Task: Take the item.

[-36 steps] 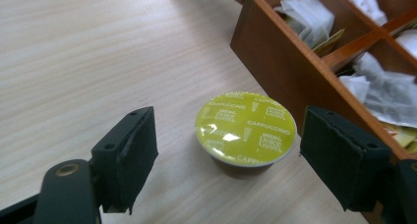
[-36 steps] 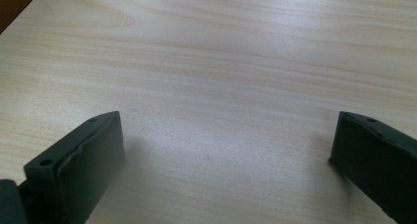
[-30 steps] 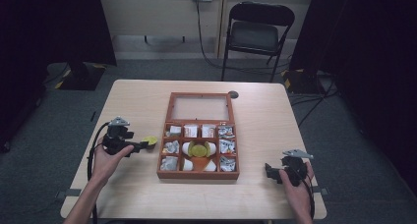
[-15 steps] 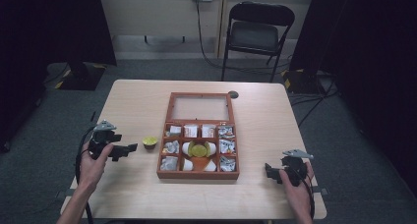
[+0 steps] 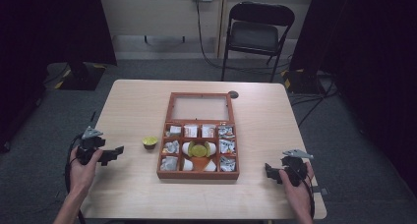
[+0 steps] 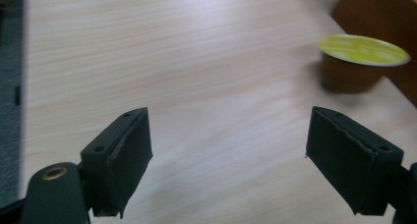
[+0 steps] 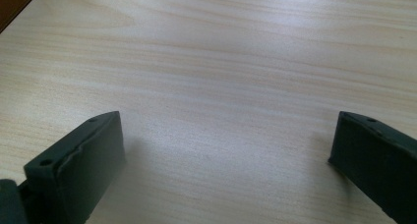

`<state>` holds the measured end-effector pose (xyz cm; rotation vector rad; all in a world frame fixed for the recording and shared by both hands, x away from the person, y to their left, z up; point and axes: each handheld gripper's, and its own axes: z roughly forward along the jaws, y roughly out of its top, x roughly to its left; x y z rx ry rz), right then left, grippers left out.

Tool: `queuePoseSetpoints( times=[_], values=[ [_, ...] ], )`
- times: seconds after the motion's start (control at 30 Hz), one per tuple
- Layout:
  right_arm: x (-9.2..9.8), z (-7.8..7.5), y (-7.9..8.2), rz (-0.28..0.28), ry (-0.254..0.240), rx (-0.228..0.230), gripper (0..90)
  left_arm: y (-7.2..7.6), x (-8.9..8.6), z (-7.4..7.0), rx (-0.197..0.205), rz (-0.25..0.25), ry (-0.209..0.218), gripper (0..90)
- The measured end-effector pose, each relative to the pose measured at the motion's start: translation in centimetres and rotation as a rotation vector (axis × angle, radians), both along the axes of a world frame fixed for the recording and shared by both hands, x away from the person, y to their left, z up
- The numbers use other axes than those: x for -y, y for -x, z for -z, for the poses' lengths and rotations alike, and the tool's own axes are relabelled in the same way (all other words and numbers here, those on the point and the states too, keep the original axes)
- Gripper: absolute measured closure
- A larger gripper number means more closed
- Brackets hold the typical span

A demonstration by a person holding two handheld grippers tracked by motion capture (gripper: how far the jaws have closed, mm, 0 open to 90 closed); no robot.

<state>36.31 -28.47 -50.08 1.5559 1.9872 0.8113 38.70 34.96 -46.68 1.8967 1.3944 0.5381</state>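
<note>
1. High view: the left hand-held gripper [image 5: 117, 151] lies low over the desk [image 5: 133, 111], jaws apart and empty. A yellow-lidded pod [image 5: 150, 142] stands on the desk ahead of its tips, apart from them, between that gripper and the wooden box [image 5: 165, 150]. Judging by this, the pod is out of the box and set down, and the left gripper's jaws have just been opening with nothing between them. The box holds more pods and sachets, including a yellow one [image 5: 198, 148] in the middle, so more may be left to take out. The right hand-held gripper [image 5: 269, 170] rests at the desk's near right, well apart from the box.

2. Left gripper view: both jaws stand wide with bare desk between. The pod sits upright beyond the right jaw, not touched, close beside the box's wall [image 6: 378, 13].

3. Right gripper view: the right hand-held gripper [image 7: 221, 160] is open and empty, with plain desk in front and a box corner [image 7: 14, 0] far off to its left.
</note>
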Motion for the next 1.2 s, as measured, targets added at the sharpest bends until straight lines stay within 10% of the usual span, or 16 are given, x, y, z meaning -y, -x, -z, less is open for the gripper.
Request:
queuePoseSetpoints(
  times=[0.63,0.77,1.2],
  values=[
    [0.0,0.0,0.0,0.0,0.0,0.0,0.0,0.0,-1.1,3.0,-0.065,-0.052,-0.081,16.6],
    [0.0,0.0,0.0,0.0,0.0,-0.001,0.0,0.3,-0.6,3.6,0.004,-0.054,-0.07,14.4],
    [0.0,0.0,0.0,-0.001,0.0,-0.001,0.0,0.3,-0.5,3.7,-0.016,-0.101,-0.074,5.4]
  ],
)
